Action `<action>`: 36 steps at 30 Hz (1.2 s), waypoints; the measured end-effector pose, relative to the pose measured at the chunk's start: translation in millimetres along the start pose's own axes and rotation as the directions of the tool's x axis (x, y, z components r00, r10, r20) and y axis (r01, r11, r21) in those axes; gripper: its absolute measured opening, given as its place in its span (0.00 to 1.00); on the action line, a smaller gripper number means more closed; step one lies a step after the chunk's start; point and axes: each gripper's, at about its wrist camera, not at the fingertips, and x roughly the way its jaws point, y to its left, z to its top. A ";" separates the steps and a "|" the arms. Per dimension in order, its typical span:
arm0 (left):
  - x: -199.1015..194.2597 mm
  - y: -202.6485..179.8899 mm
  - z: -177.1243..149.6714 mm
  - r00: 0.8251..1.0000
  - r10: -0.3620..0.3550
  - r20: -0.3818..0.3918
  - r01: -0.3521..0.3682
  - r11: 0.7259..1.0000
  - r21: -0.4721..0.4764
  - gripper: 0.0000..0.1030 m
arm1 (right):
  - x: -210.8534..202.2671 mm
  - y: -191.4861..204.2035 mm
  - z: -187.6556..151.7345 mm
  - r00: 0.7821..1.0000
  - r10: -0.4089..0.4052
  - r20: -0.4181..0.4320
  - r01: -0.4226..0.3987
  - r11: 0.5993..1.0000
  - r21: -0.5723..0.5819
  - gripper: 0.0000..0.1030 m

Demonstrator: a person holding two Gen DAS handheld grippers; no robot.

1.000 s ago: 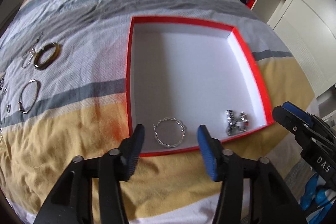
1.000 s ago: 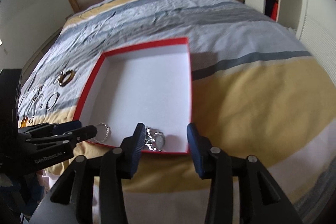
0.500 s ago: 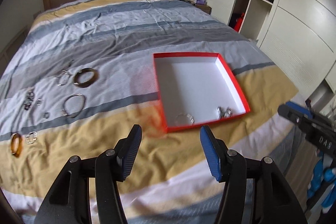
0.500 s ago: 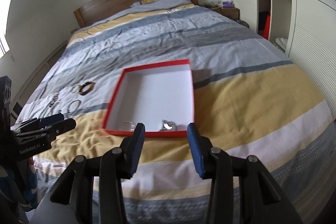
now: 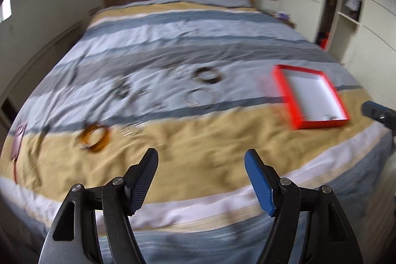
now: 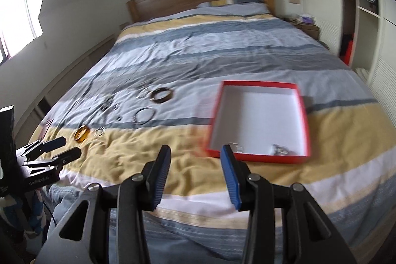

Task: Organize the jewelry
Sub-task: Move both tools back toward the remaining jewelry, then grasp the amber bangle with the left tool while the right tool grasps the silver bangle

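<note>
Nearest the viewer, the left claw (image 5: 201, 171) hangs over the foot of a striped bed (image 6: 247, 46), its jaws opening wide with nothing between them; the right claw (image 6: 195, 165) stands partly open and likewise empty. Just beyond the right claw, at about two o'clock, a red box (image 6: 307, 120) lies on the duvet with two small silvery pieces (image 6: 279, 149) at its near edge, so the sorting appears barely begun. Off to ten o'clock the rest waits loose on the cover: an amber bangle (image 6: 82, 132), a small silver piece beside it, a thin silver hoop (image 6: 144, 116), a dark bangle (image 6: 161, 95) and smaller blurred bits farther back. Most pieces seem left to move.
</note>
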 end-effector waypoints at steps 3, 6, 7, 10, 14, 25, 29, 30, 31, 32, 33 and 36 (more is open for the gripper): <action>9.1 46.3 -11.6 0.998 0.063 -0.017 -0.064 0.997 -0.051 0.69 | 21.3 24.3 2.4 0.999 0.034 -0.033 -0.035 0.999 -0.038 0.39; 23.0 88.7 -20.2 0.993 0.114 -0.040 -0.118 0.988 -0.104 0.69 | 45.3 44.9 4.6 0.995 0.065 -0.069 -0.069 0.996 -0.064 0.39; 27.6 98.7 -22.3 0.991 0.125 -0.048 -0.130 0.985 -0.114 0.68 | 53.3 50.3 4.8 0.994 0.073 -0.082 -0.079 0.994 -0.069 0.39; 45.6 132.5 -26.1 0.984 0.162 -0.073 -0.171 0.976 -0.135 0.65 | 81.4 64.6 7.1 0.988 0.088 -0.125 -0.099 0.991 -0.089 0.39; 75.3 163.0 -19.8 0.978 0.187 -0.095 -0.199 0.970 -0.136 0.61 | 121.2 78.5 12.8 0.979 0.097 -0.179 -0.117 0.988 -0.104 0.39; 158.7 188.5 7.9 0.969 0.200 -0.147 -0.207 0.978 -0.031 0.55 | 233.1 124.6 50.9 0.959 0.120 -0.255 -0.165 0.972 -0.166 0.39; 179.2 189.7 6.3 0.969 0.180 -0.169 -0.183 0.983 -0.001 0.50 | 270.0 136.2 56.1 0.952 0.114 -0.284 -0.169 0.969 -0.179 0.38; 181.6 189.8 6.2 0.970 0.177 -0.169 -0.179 0.984 0.000 0.49 | 280.0 138.9 56.8 0.949 0.111 -0.294 -0.171 0.968 -0.185 0.38; 183.9 190.6 6.0 0.971 0.170 -0.169 -0.172 0.985 -0.001 0.49 | 290.0 141.4 56.8 0.946 0.105 -0.306 -0.169 0.967 -0.192 0.38; 185.6 191.8 6.1 0.973 0.158 -0.170 -0.162 0.987 -0.007 0.48 | 298.4 142.8 56.3 0.942 0.101 -0.319 -0.169 0.966 -0.194 0.38; 187.0 192.8 6.5 0.974 0.149 -0.172 -0.153 0.988 -0.013 0.46 | 304.6 143.9 55.7 0.939 0.100 -0.328 -0.171 0.966 -0.195 0.38; 189.8 193.0 6.4 0.977 0.116 -0.176 -0.122 0.992 -0.022 0.38 | 317.6 147.3 52.9 0.936 0.090 -0.340 -0.169 0.963 -0.210 0.38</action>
